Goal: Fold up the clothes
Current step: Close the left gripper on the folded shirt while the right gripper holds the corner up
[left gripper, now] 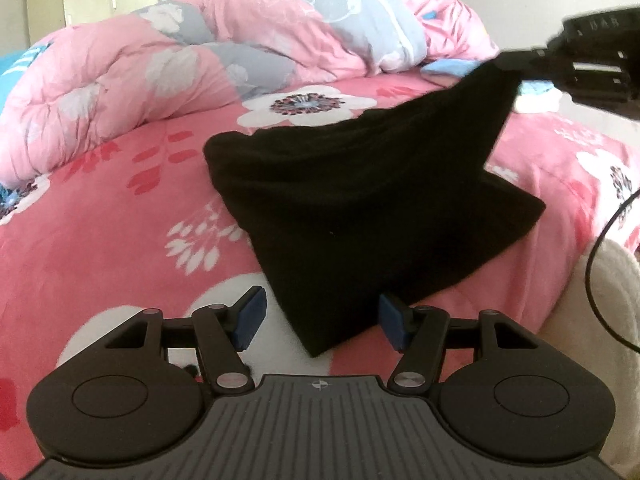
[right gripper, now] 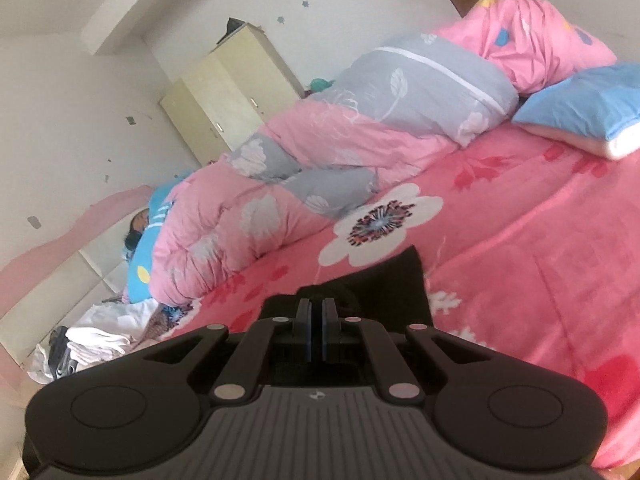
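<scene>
Left wrist view: the bed (left gripper: 120,208) fills the frame, its pink sheet soft and printed with white flowers, and a puffy pink-and-grey quilt (left gripper: 192,64) is heaped from nine to one o'clock. At centre lies the black garment (left gripper: 360,216), a matte, thick cloth already doubled into a rough wedge, its near corner at six o'clock between the left gripper's blue pads. The left gripper (left gripper: 320,322) stands wide open, holding nothing. At two o'clock the right gripper (left gripper: 516,62) is pinched on the garment's far corner, lifted clear of the sheet so the cloth hangs taut in a sloping sheet. In the right wrist view its pads (right gripper: 306,328) sit nearly together on black cloth.

The step in hand looks like a fold carried over; next, the raised corner needs laying down squarely on the lower layer.
</scene>
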